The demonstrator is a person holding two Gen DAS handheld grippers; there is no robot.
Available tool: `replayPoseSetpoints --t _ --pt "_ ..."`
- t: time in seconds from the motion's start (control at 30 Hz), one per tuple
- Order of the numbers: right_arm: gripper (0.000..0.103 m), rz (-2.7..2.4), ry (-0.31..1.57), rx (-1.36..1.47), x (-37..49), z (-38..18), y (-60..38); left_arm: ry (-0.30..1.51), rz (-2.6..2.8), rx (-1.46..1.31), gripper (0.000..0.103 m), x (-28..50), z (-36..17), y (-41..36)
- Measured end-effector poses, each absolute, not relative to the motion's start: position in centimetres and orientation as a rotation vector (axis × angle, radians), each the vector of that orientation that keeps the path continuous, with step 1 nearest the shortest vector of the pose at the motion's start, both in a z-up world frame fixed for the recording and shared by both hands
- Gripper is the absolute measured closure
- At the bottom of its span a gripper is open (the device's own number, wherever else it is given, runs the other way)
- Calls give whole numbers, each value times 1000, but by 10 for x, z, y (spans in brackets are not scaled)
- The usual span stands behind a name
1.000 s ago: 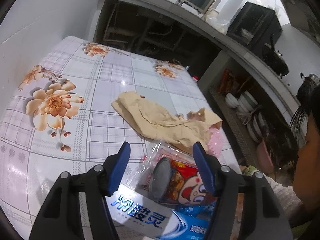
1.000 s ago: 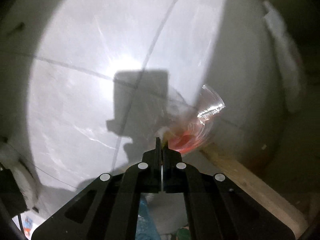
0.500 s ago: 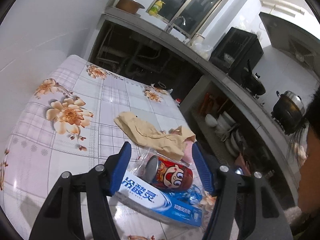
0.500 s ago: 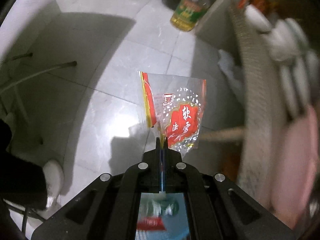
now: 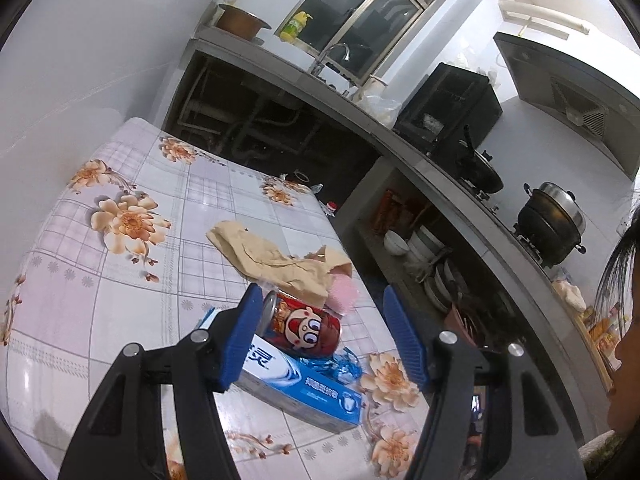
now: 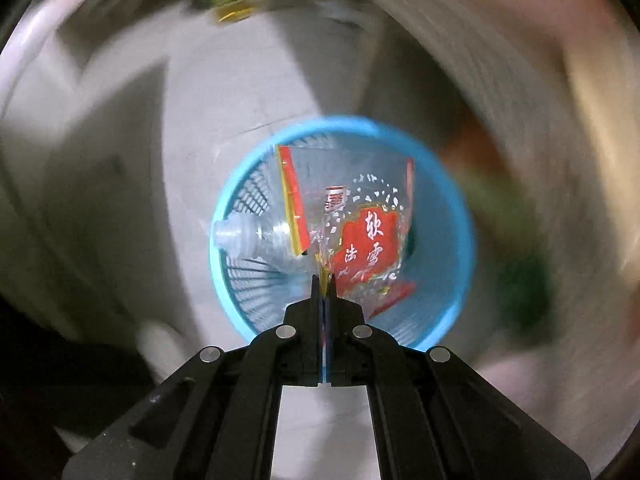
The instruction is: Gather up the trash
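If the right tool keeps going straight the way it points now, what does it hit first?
Most likely the blue basket directly below. The right tool, shut on the clear wrapper, points into its mouth, where a clear bottle already lies. Depth is unclear.

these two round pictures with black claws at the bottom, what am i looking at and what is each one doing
A person holds a hand-held gripper in each hand, and a wide-angle camera on each looks out along its two fingers. The left gripper is open above a kitchen table. On the table lie a red can on its side, a blue toothpaste box, a blue wrapper and crumpled brown paper. The right gripper points down and is shut on a clear plastic bag with red print, hanging over a blue bin that has a plastic bottle inside. That picture is blurred.
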State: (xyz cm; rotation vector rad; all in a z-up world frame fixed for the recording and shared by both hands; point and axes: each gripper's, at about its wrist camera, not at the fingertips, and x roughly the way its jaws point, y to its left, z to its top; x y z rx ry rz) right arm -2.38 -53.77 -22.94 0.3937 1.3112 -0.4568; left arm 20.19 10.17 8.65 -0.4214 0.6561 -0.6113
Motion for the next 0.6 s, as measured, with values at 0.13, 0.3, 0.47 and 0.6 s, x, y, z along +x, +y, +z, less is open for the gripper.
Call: replayPoseSetpoints --t 0.13,0.3,0.47,0.6 --pt "103 -613 1158 874 -66 -265 -561 652 -610 -423 42 196 90 102" --pt "103 -729 1033 1220 -95 -301 -560 659 -620 -426 42 193 92 97" --pt "103 -756 1035 1299 -78 -332 -568 698 -634 -420 42 196 85 84" --pt "93 -740 1115 1238 -54 -342 -569 744 -634 -408 42 200 76 73"
